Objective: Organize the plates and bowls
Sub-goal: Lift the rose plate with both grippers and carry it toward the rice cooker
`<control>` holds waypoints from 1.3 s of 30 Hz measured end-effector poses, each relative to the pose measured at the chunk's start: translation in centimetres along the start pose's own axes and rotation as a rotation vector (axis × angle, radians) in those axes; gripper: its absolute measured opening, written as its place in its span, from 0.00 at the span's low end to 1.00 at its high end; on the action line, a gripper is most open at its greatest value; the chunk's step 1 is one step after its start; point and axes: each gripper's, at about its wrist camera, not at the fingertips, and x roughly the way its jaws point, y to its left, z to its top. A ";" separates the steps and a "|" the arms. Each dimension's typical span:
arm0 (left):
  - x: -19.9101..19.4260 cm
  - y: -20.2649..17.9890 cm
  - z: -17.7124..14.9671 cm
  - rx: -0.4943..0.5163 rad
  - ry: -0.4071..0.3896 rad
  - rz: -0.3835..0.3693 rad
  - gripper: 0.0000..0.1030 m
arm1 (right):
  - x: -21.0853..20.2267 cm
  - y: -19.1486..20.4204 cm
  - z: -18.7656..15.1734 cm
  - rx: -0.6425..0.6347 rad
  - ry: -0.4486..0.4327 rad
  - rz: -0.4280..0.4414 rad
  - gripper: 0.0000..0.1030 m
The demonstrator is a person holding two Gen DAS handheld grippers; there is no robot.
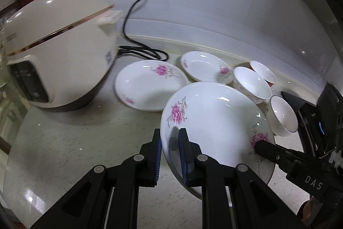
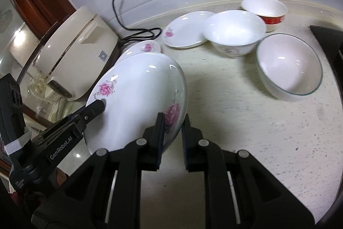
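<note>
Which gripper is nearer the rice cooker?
Left. The left gripper grips the flowered plate on its rim facing the rice cooker; the right gripper grips the opposite rim.

Rice cooker (image 1: 57, 46) left of two plates (image 1: 150, 85), bowls (image 1: 251, 84) right

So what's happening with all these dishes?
A person is holding one floral plate with both grippers: the left gripper clamps its near rim, the right gripper the opposite rim. The plate sits tilted above the counter. Two more plates and three bowls lie unstacked beside a rice cooker.
</note>
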 end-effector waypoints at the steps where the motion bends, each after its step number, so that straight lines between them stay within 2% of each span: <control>1: -0.3 0.5 -0.1 -0.009 -0.002 0.008 0.16 | 0.1 0.5 0.0 -0.008 0.002 0.007 0.18; 23: -3.8 11.1 -4.2 -0.242 0.012 0.142 0.19 | 4.3 11.3 -1.8 -0.272 0.113 0.065 0.17; 39: -4.3 14.7 -6.1 -0.352 0.050 0.180 0.20 | 6.4 15.3 -3.3 -0.399 0.169 0.062 0.17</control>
